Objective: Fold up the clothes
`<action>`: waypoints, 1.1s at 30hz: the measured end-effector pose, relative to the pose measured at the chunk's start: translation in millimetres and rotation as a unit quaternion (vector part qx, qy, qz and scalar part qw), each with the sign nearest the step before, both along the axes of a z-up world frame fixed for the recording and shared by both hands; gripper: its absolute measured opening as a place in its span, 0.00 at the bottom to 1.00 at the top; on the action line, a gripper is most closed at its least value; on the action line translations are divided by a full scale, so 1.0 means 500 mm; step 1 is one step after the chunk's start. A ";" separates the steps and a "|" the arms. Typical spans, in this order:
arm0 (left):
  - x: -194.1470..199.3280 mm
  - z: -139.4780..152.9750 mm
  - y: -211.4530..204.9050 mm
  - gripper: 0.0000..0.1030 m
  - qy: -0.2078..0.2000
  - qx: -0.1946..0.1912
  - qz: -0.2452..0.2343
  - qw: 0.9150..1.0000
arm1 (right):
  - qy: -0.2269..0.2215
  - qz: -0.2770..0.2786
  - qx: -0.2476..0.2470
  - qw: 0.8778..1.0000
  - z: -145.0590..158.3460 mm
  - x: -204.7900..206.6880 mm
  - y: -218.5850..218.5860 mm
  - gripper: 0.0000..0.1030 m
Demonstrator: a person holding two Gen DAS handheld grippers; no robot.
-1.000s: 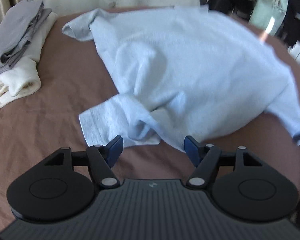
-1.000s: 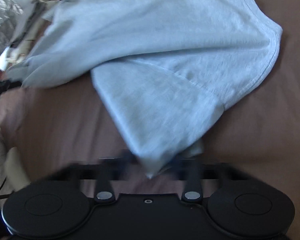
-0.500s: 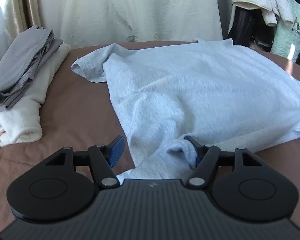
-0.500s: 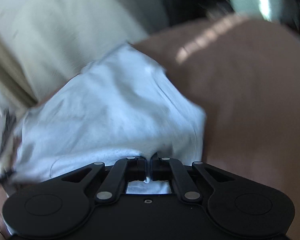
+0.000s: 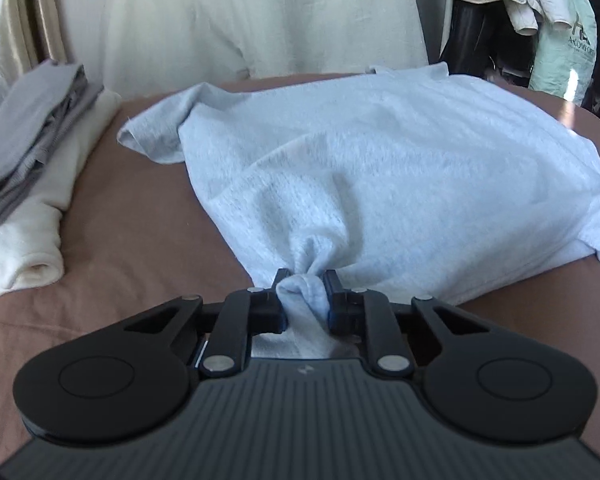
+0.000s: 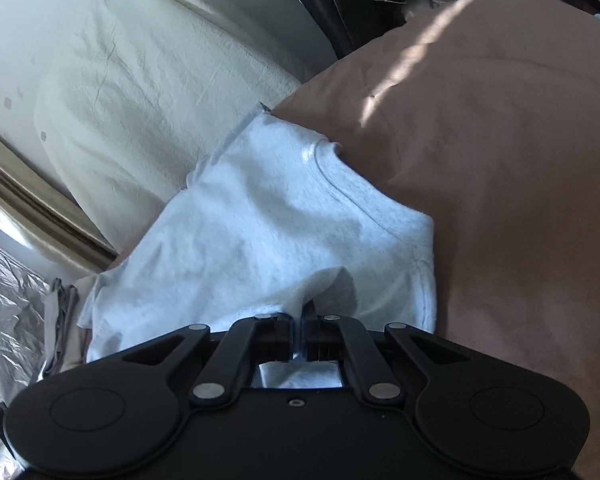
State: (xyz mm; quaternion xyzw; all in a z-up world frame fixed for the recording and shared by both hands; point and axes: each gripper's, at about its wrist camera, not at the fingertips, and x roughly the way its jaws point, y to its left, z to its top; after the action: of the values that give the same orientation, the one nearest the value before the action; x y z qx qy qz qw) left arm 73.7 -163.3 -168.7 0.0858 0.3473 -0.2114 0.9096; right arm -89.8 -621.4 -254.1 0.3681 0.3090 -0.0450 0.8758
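Note:
A pale blue T-shirt lies spread over the brown bed cover, one sleeve sticking out at the far left. My left gripper is closing its jaws on a bunched fold of the shirt's near edge, and the pads press the cloth. In the right wrist view the same T-shirt runs away to the left, its hem seam on the right. My right gripper is shut on a thin fold of its near edge.
A stack of folded grey and cream clothes sits at the left of the bed. A cream sheet hangs behind it. Jackets and a bag hang at the far right. Bare brown cover lies right of the shirt.
My left gripper went from wide open to closed on a bunch of the shirt's near edge. The right gripper swung round with its fold and pulled the shirt flatter across the bed.

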 end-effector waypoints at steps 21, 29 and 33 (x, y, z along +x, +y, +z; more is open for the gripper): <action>-0.179 0.058 0.096 0.21 0.090 0.050 0.024 0.994 | 0.279 0.187 -0.161 0.928 0.120 -0.155 0.129 0.02; -0.165 0.074 0.186 0.23 0.102 -0.038 0.104 0.989 | 0.241 0.152 -0.265 0.921 0.208 -0.121 0.218 0.31; -0.154 0.069 0.195 0.31 0.096 -0.030 0.129 0.986 | 0.147 0.176 -0.244 0.942 0.298 -0.097 0.298 0.34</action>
State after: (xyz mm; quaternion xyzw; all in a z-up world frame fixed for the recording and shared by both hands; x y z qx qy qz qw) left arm -3.2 -65.7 -134.3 -0.0079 0.4345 -0.1094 0.8940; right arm -138.4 -472.3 -105.2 0.0716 0.4740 -0.0176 0.8774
